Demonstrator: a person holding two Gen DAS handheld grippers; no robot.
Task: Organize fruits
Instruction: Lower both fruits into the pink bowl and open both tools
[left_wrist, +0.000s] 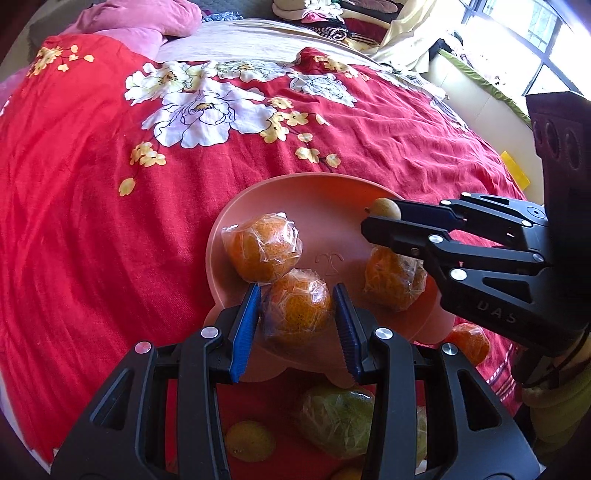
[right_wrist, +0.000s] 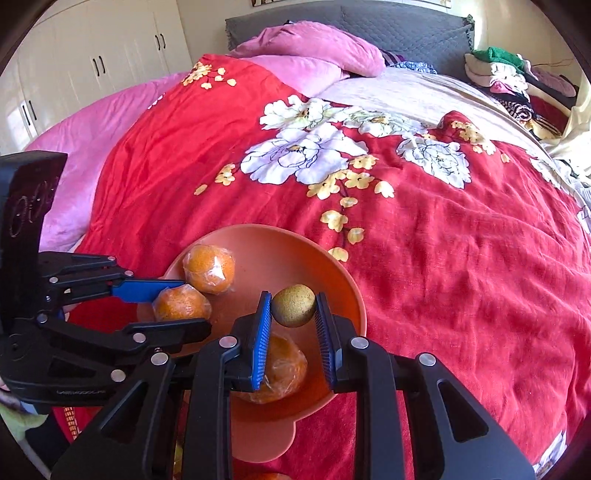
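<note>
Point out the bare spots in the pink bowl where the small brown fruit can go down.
Free: the bowl floor under the right gripper holding the brown fruit, out to the far rim. Crowded: the near-left side, where the left gripper grips a wrapped orange beside two more.

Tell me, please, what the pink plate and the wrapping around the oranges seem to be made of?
The plate looks like moulded plastic, matte: uniform colour, an embossed mark at its centre. The wrapping on the orange looks like thin clear plastic film: glossy, creased, glinting.
</note>
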